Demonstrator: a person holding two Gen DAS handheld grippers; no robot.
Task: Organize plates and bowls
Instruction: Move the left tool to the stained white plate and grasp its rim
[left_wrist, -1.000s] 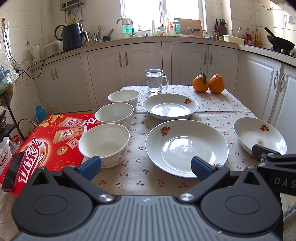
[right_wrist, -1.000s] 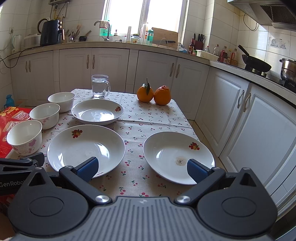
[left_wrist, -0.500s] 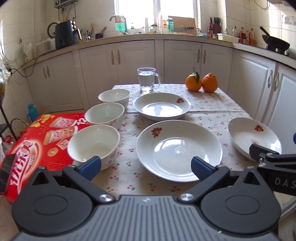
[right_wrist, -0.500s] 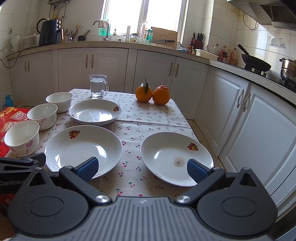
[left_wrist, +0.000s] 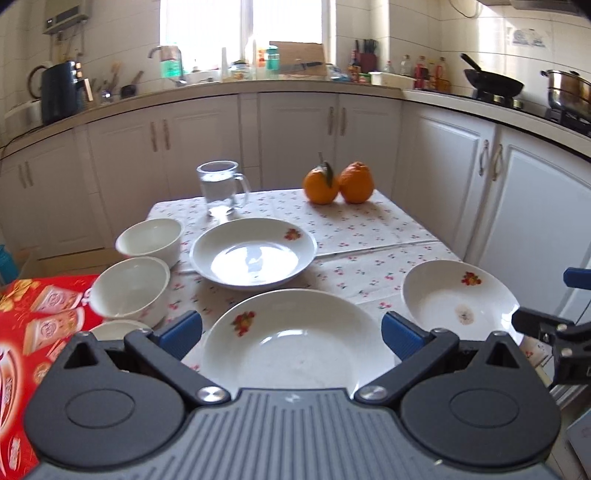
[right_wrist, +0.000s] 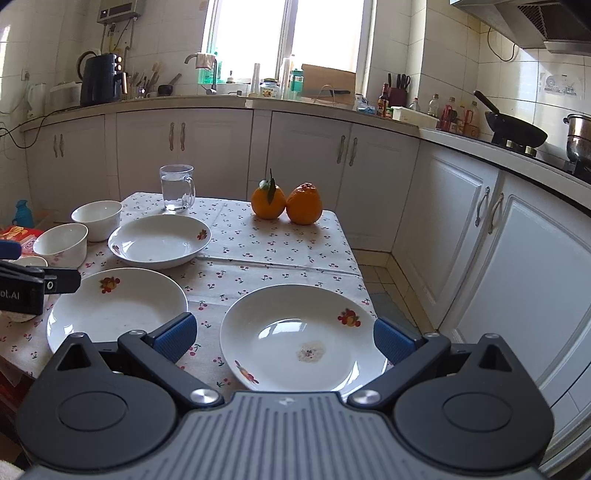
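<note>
Three white plates with fruit motifs lie on the cherry-print tablecloth: a near-left plate (left_wrist: 299, 347) (right_wrist: 118, 306), a far plate (left_wrist: 253, 253) (right_wrist: 159, 240) and a near-right plate (left_wrist: 458, 299) (right_wrist: 303, 336). Three white bowls line the left edge: far bowl (left_wrist: 149, 236) (right_wrist: 96, 218), middle bowl (left_wrist: 129, 288) (right_wrist: 61, 242), and a near bowl (left_wrist: 114, 328) mostly hidden behind my left finger. My left gripper (left_wrist: 291, 334) is open, hovering just above the near-left plate. My right gripper (right_wrist: 284, 338) is open over the near-right plate. Neither holds anything.
A glass mug of water (left_wrist: 221, 188) (right_wrist: 176, 188) and two oranges (left_wrist: 338, 182) (right_wrist: 286, 203) stand at the table's far end. A red box (left_wrist: 33, 332) sits left of the table. White cabinets (right_wrist: 498, 236) run behind and along the right.
Both grippers have moved forward and to the right: the left one now sits over the near-left plate, and the right one has closed in on the near-right plate. Both stayed open.
</note>
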